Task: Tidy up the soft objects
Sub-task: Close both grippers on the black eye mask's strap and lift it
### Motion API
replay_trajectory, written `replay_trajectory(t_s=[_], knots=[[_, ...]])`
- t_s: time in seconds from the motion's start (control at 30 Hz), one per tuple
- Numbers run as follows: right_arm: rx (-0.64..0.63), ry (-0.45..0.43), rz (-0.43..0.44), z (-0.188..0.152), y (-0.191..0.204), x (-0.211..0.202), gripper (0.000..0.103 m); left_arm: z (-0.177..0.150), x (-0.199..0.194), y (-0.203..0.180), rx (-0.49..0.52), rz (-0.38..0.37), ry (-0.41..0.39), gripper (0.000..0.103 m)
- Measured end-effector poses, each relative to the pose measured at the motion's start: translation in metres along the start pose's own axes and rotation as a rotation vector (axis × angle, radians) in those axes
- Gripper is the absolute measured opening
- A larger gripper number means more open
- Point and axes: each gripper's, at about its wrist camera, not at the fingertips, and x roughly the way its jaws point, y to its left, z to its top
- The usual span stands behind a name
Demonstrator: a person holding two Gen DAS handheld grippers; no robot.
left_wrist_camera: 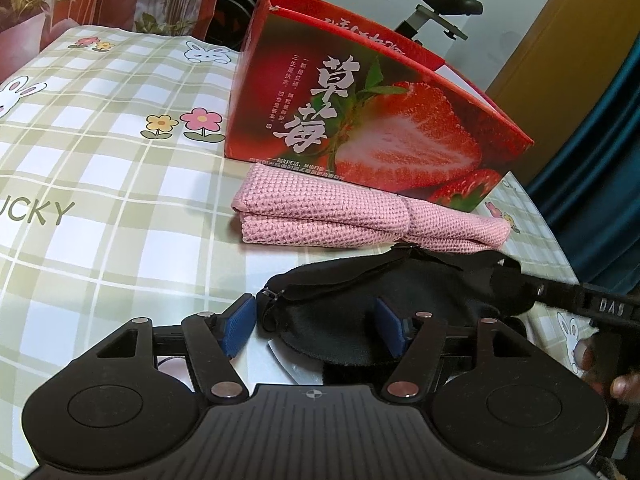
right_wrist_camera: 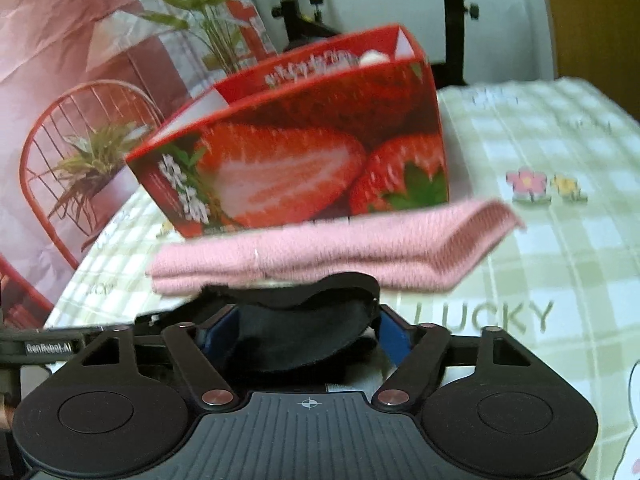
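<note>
A black eye mask (left_wrist_camera: 400, 300) lies on the checked tablecloth in front of a folded pink cloth (left_wrist_camera: 360, 220). Behind both stands an open red strawberry box (left_wrist_camera: 360, 120). My left gripper (left_wrist_camera: 314, 312) is open around the mask's left part: the left pad stands just clear of its end and the right pad rests against the fabric. In the right wrist view my right gripper (right_wrist_camera: 302, 332) is shut on the mask (right_wrist_camera: 296, 332), which bows up between the blue pads. The pink cloth (right_wrist_camera: 320, 256) and the box (right_wrist_camera: 300, 152) lie just beyond it.
The table (left_wrist_camera: 100, 160) carries a green checked cloth with rabbits and flowers. Its right edge is close, with a blue curtain (left_wrist_camera: 600, 140) beyond. An exercise bike seat (left_wrist_camera: 448, 4) stands behind the box. A person's fingers (left_wrist_camera: 624, 384) show at the right. Something white (right_wrist_camera: 374, 58) sits inside the box.
</note>
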Motion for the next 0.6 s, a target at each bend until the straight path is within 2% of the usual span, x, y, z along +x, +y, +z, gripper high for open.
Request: replay_trajectory(t_s=[0.23, 0.3, 0.37, 0.47, 0.6], knots=[[-0.017, -0.094, -0.012, 0.014, 0.0, -0.016, 0.045, 0.001, 0.0, -0.001, 0.007, 0.004, 0.002, 0.067], [-0.011, -0.1, -0.02, 0.015, -0.003, -0.017, 0.024, 0.001, 0.001, -0.001, 0.007, 0.004, 0.003, 0.067], [-0.01, -0.091, -0.024, 0.013, -0.006, -0.016, 0.015, 0.001, 0.001, 0.0, 0.003, 0.002, 0.005, 0.067], [-0.031, -0.08, -0.032, 0.006, -0.006, -0.015, 0.013, 0.003, 0.0, 0.003, -0.022, -0.007, 0.008, 0.068], [-0.076, -0.072, -0.055, -0.003, -0.003, -0.014, 0.013, 0.008, -0.004, 0.016, -0.135, -0.023, 0.021, 0.068]])
